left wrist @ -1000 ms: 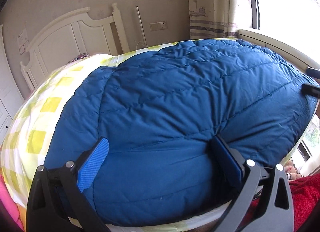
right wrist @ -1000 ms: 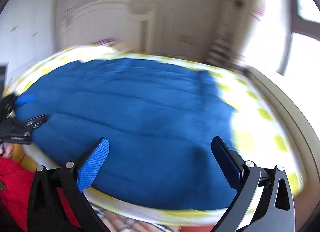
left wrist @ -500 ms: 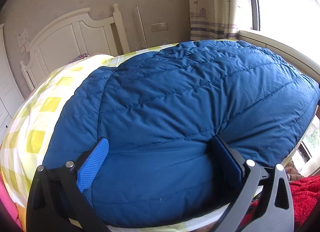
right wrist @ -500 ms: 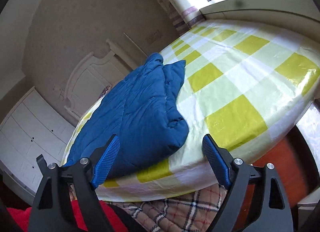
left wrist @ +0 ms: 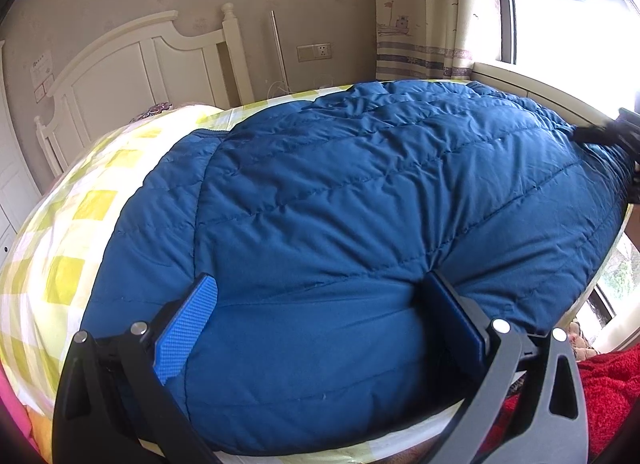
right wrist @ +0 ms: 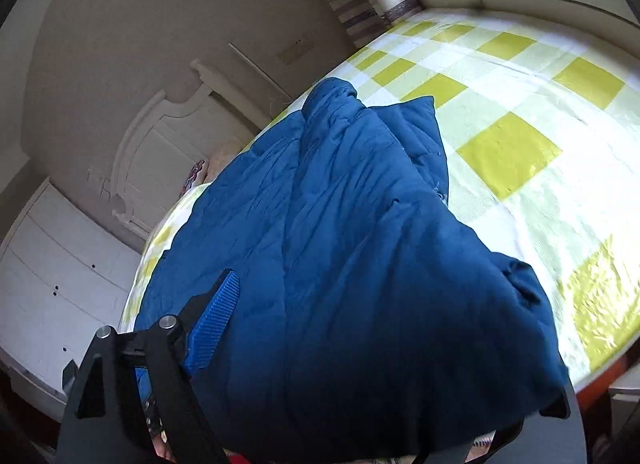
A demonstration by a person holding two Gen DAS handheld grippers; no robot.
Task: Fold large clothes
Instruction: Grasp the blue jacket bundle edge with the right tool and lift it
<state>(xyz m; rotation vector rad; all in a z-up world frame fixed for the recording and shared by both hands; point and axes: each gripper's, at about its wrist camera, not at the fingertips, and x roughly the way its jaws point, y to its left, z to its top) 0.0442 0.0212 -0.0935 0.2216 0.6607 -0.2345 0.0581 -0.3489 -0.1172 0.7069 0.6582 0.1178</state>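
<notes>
A large blue quilted down coat point(left wrist: 360, 200) lies spread on a bed with a yellow-and-white checked sheet point(left wrist: 68, 232). My left gripper point(left wrist: 320, 320) is open, its jaws wide apart astride the coat's near edge. In the right wrist view the coat point(right wrist: 344, 264) bulges up between the jaws of my right gripper point(right wrist: 360, 344). Only its left blue pad point(right wrist: 212, 324) shows; the right finger is hidden under the fabric. The right gripper also shows at the coat's far right corner in the left wrist view point(left wrist: 612, 136).
A white headboard point(left wrist: 132, 68) stands at the back. A window ledge point(left wrist: 532, 84) runs along the bed's right side. White drawers point(right wrist: 60, 272) stand left of the bed. A red fabric point(left wrist: 604, 392) lies at the lower right.
My right gripper has moved in onto the coat's right corner; the fabric now fills its jaws. It has come back into the left wrist view. The left gripper has held still.
</notes>
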